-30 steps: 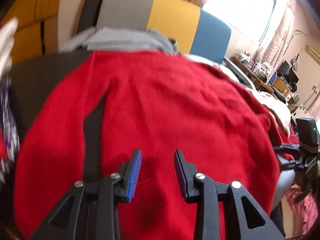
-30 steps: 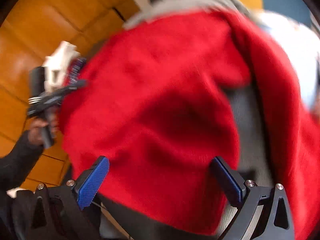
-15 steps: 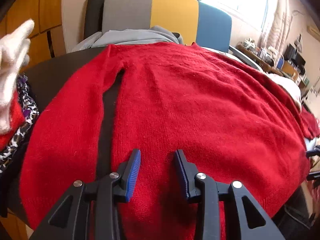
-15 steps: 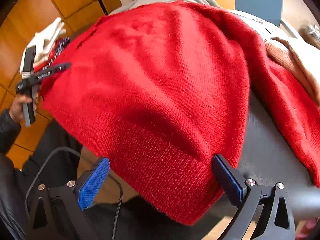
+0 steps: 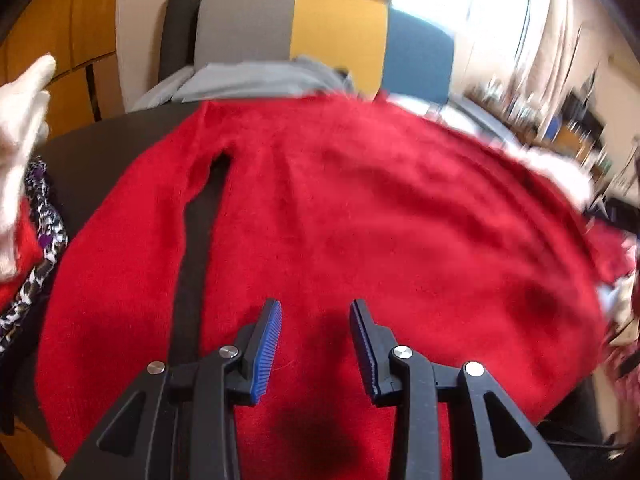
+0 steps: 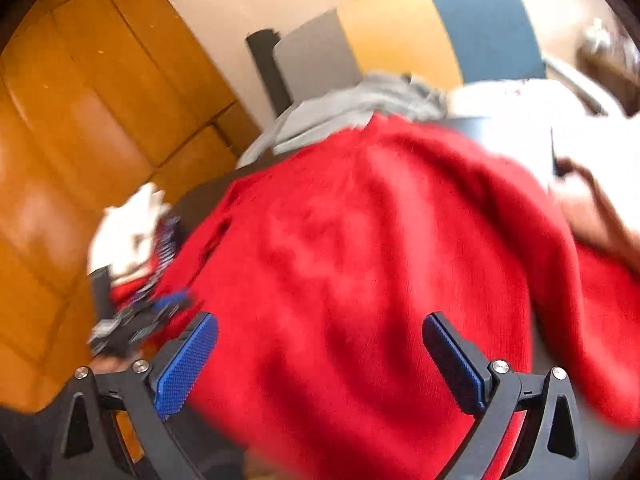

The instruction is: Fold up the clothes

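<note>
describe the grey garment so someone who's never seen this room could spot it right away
Find the chair back with grey, yellow and blue panels at the far end of the dark table. Just in front of it, beyond the top edge of the big red sweater, lies the grey garment, loosely heaped. It is the only pale grey cloth there; the pile at the left is white, red and patterned.

The red sweater (image 5: pixel 360 216) is soft, fuzzy knitted wool. It looks matt, not shiny. The desk (image 5: pixel 92 156) under it is dark and smooth. The left tool (image 5: pixel 315 344) is black matt plastic with shiny round metal pins, and its fingers (image 5: pixel 266 354) have blue rubber pads with fine ridges. The right tool (image 6: pixel 320 360) is made the same way, with bumpy blue pads. The cupboard doors (image 6: pixel 80 120) are glossy orange-brown wood. The grey top (image 5: pixel 256 80) at the desk's far edge is smooth cloth.
</note>
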Motion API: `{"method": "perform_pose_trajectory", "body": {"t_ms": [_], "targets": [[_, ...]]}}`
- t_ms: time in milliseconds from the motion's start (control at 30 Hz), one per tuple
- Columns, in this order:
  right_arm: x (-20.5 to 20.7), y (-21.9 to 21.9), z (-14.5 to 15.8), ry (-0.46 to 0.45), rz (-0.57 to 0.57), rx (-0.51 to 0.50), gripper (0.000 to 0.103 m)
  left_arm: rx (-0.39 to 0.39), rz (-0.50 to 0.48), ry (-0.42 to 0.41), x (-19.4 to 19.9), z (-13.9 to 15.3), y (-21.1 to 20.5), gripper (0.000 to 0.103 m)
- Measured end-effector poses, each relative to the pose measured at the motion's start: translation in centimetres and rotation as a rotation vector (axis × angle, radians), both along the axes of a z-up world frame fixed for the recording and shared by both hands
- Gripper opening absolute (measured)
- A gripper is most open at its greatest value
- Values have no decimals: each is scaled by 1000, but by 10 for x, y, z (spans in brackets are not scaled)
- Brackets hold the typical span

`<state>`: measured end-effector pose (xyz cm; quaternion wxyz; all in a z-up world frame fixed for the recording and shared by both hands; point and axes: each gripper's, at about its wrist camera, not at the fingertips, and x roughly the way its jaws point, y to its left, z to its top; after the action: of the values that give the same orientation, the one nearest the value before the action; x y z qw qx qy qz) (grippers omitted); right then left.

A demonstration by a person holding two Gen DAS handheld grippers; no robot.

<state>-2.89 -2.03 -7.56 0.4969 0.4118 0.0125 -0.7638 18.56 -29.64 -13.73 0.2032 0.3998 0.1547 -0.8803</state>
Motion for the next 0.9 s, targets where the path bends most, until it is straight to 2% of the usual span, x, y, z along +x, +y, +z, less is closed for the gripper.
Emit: {"method": "perform_pose_trajectory", "body": {"t_ms": [33, 167, 267, 400, 500, 600, 667, 733, 833, 900], "targets": [[-7, -14, -4, 36, -21, 23, 103, -12, 4, -21, 1, -6, 1, 36], [-41, -64, -43, 139, -68, 252, 103, 7, 37, 41, 20, -10, -5, 38], [-58, -54, -77, 167, -113, 317, 103, 26, 68, 79, 26, -12, -7, 38], [-56, -47, -77, 187, -125, 291, 103, 1, 92, 64, 20, -10, -3, 39], [-53, -49, -77, 208, -124, 304, 103, 55, 123, 64, 9, 5, -12, 47], [-57, -50, -75, 204, -125, 299, 103, 12, 92, 146, -13, 29, -20, 50], [-58, -51, -71, 196, -118, 285, 103, -21, 57, 202, -41, 43, -30, 57], [-60, -52, -66, 188, -111, 271, 103, -16, 21, 193, -70, 43, -41, 58], [-62, -54, -60, 177, -100, 250, 103, -12, -8, 105, -115, 30, -58, 58], [-63, -55, -55, 169, -93, 236, 103, -7, -3, 62, -131, 21, -66, 58]]}}
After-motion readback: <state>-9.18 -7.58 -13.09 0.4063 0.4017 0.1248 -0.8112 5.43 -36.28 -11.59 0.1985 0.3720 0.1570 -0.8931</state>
